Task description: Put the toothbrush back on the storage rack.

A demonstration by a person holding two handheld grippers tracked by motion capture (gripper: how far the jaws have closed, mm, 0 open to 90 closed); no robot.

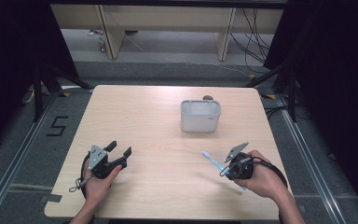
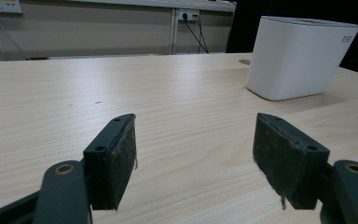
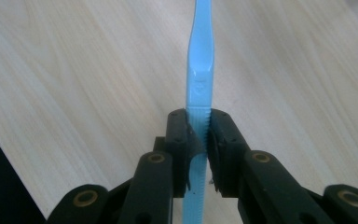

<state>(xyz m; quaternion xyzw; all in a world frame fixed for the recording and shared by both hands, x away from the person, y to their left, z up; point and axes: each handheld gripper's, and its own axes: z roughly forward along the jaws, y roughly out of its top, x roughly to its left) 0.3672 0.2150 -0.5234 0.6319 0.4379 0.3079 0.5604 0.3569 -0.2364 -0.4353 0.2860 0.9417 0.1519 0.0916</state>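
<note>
A light blue plastic stick with a ridged handle (image 3: 200, 60) is clamped between the jaws of my right gripper (image 3: 198, 135). It points away over the wood. From above, the right gripper (image 1: 224, 169) sits low at the table's front right, and the blue stick (image 1: 210, 158) juts out toward the upper left. My left gripper (image 1: 121, 147) rests at the front left with its jaws wide apart and nothing between them; its pads (image 2: 121, 154) frame bare wood. A white rectangular container (image 1: 200, 115) stands right of centre toward the back, and the left gripper view has this container (image 2: 298, 56) ahead at the right.
The light wooden table (image 1: 144, 116) has rounded corners. A small brown thing (image 1: 208, 97) lies just behind the container. Black stand legs (image 1: 39, 88) flank the table on both sides. A taped "5" (image 1: 56, 126) marks the floor at the left.
</note>
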